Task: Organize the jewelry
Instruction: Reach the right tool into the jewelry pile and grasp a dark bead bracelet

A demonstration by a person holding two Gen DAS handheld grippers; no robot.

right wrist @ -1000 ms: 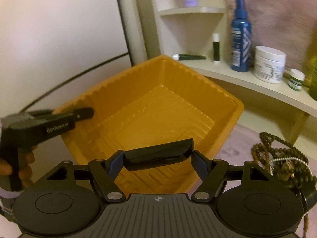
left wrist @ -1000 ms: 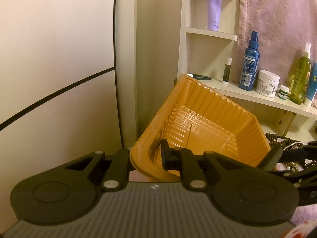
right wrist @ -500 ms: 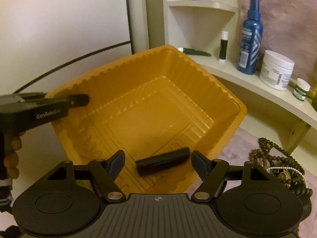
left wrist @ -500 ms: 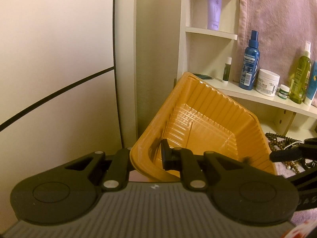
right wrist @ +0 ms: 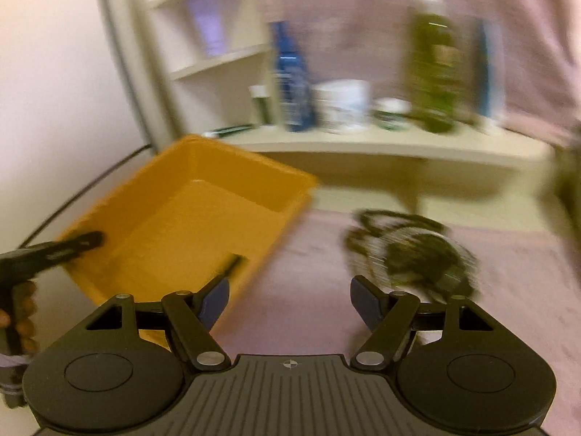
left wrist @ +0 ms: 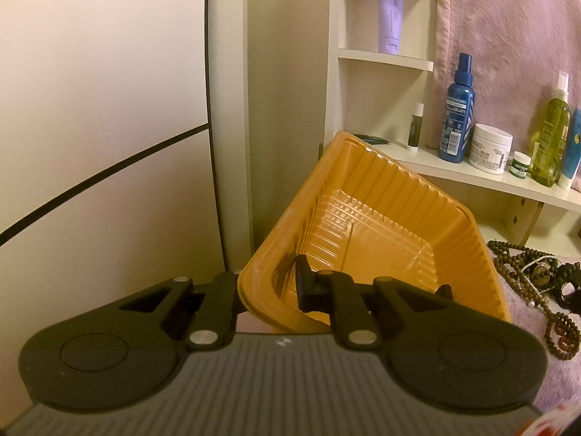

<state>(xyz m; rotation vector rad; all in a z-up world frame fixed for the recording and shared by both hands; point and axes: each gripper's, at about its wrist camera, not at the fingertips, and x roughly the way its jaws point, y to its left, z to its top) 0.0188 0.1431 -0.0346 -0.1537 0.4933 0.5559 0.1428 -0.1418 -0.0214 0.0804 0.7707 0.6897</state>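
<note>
My left gripper [left wrist: 270, 283] is shut on the near rim of an orange plastic tray [left wrist: 381, 225] and holds it tilted. The tray also shows in the right wrist view [right wrist: 189, 218], with the left gripper [right wrist: 72, 245] on its left rim. A small black object [right wrist: 232, 265] lies inside the tray near its front wall. My right gripper [right wrist: 290, 299] is open and empty, over the pink cloth between the tray and a tangled pile of bead necklaces [right wrist: 410, 250]. The pile also lies right of the tray in the left wrist view [left wrist: 533, 272]. The right wrist view is blurred.
A low cream shelf [left wrist: 472, 178] behind the tray carries a blue spray bottle [left wrist: 455, 116], a white cream jar [left wrist: 490, 149], a green bottle [left wrist: 548, 138] and small containers. A lilac tube [left wrist: 390, 14] stands on an upper shelf. A pink cloth [right wrist: 308, 290] covers the surface.
My right gripper opened and dropped the black object into the tray, then swung right and back toward the necklace pile. The left gripper kept its hold on the tray.
</note>
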